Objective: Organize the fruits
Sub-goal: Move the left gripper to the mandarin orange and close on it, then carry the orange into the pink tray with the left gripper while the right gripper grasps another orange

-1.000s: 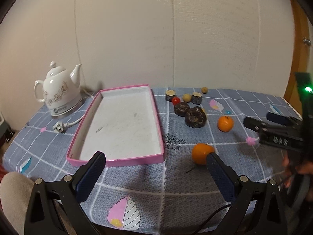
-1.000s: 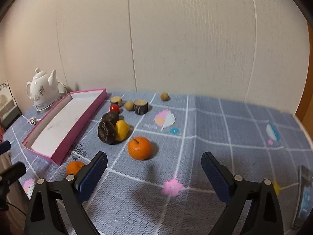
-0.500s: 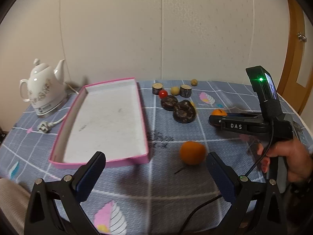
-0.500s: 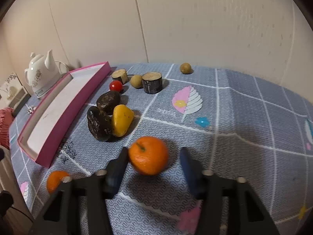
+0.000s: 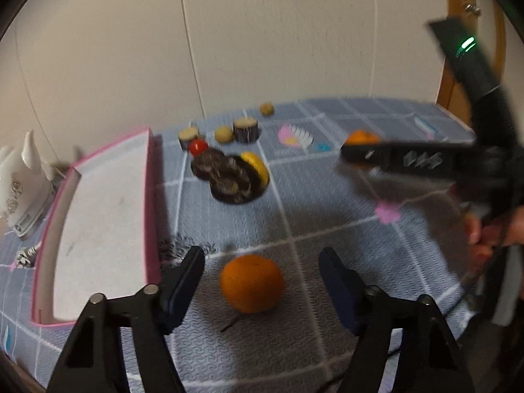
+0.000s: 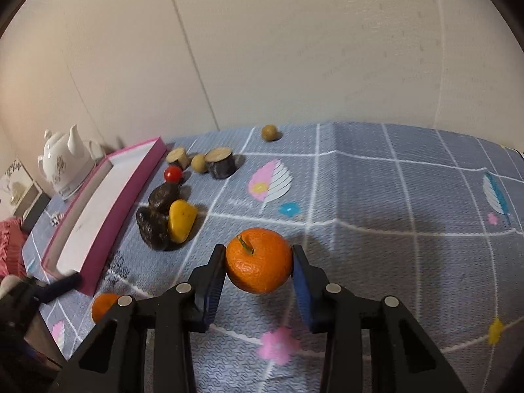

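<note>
two hand-held grippers angled down, right [image 6: 258, 270] pinching orange [image 6: 258, 260], left [image 5: 262, 278] closing around another orange [image 5: 251, 283]

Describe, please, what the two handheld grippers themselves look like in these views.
Both the left gripper and the right gripper have black triangular frames with silver pivot bolts and dark blue pads. Seen side-on, the right one bears pale lettering, blurred here, and a green light.

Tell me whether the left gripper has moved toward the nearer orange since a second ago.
Yes. The left gripper has come forward and down: the orange now sits between its closing jaws, untouched, and the pink tray looms closer on the left.
</note>
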`<action>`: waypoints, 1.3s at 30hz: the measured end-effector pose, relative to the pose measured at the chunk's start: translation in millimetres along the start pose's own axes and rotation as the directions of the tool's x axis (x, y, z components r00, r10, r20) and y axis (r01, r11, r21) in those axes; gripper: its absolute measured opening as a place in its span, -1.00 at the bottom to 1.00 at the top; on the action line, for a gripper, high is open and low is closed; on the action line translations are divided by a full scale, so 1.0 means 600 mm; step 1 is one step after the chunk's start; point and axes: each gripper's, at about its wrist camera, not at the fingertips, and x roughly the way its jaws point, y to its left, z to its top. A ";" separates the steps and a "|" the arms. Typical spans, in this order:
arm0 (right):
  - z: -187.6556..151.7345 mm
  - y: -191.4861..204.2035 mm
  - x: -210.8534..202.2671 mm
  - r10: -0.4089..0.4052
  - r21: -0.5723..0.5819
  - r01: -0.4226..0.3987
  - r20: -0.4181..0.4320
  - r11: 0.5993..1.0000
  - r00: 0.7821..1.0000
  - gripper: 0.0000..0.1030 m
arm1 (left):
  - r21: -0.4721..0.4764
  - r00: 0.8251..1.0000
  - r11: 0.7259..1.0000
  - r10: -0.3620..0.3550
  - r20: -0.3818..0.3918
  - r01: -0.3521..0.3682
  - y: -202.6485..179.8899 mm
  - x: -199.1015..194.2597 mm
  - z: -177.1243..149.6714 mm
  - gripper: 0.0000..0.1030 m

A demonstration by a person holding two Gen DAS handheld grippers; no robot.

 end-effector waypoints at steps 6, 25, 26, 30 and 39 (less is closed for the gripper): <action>0.001 0.002 0.007 0.038 0.022 -0.037 -0.019 0.999 0.999 -0.23 | 0.023 1.000 1.000 0.009 -0.029 -0.009 0.005 0.024 -0.017 0.21; -0.014 0.022 0.002 0.087 0.012 -0.087 0.018 0.996 0.996 -0.23 | -0.081 0.987 0.997 0.012 0.160 0.001 0.076 -0.062 -0.029 -0.22; -0.016 0.024 0.004 0.093 0.013 -0.093 0.014 0.996 0.996 -0.23 | -0.087 0.986 0.996 0.017 0.164 -0.003 0.084 -0.065 -0.029 -0.22; -0.021 0.030 0.008 0.092 0.006 -0.092 0.002 0.996 0.996 -0.23 | -0.127 0.984 0.991 0.070 0.166 -0.049 0.135 -0.075 -0.028 -0.22; -0.029 0.038 0.012 0.094 -0.009 -0.094 0.004 0.996 0.996 -0.23 | -0.211 0.981 0.962 0.190 0.047 -0.176 0.264 -0.051 -0.048 -0.21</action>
